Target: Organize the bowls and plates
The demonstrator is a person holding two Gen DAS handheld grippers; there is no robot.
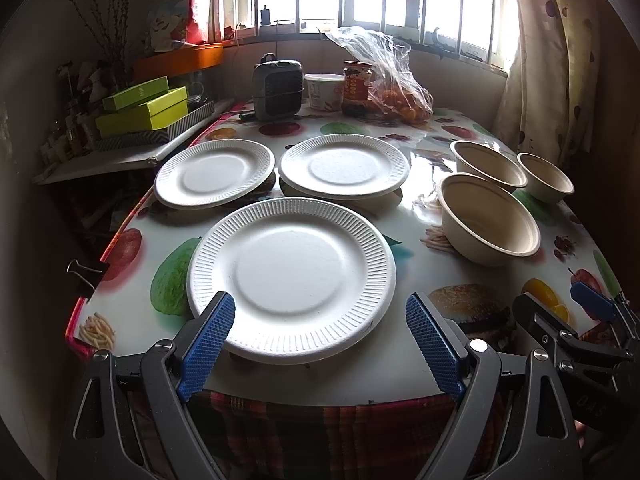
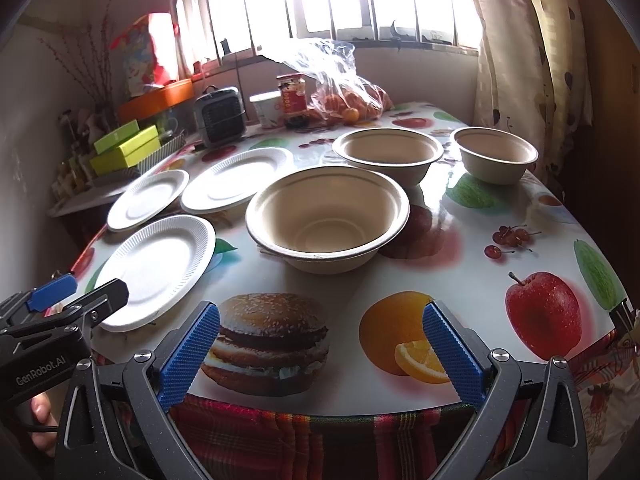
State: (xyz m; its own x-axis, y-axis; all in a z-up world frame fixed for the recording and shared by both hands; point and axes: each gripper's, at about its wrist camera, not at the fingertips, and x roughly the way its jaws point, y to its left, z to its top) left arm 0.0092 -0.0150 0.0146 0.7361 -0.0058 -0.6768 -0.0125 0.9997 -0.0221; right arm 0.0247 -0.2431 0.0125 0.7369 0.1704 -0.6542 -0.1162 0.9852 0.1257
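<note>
While both tools hover at the near edge of the worktop (image 2: pixel 472 280), each stands with its blue pads spread wide and nothing between them. The left tool (image 1: pixel 320 346) frames the near rim of the nearest plate (image 1: pixel 292 276), its left pad overlapping the rim in the view; contact cannot be told. The right tool (image 2: pixel 320 354) sits over the printed burger and orange on the cloth, short of the nearest bowl (image 2: pixel 328 220), which stands upright just beyond.

Beyond the nearest plate lie two more white plates side by side: the left plate (image 1: pixel 214 172) near the worktop's left edge and the right plate (image 1: pixel 344 166) beside it, their rims close together. To the right, behind the nearest bowl, stand the middle bowl (image 2: pixel 386 152) and the far bowl (image 2: pixel 496 154), both upright and apart from each other.

At the back, under the window, stand a small grey heater (image 1: pixel 277 88), a white tub (image 1: pixel 324 90), a jar (image 1: pixel 356 86) and a clear bag of oranges (image 1: pixel 396 84).
</note>
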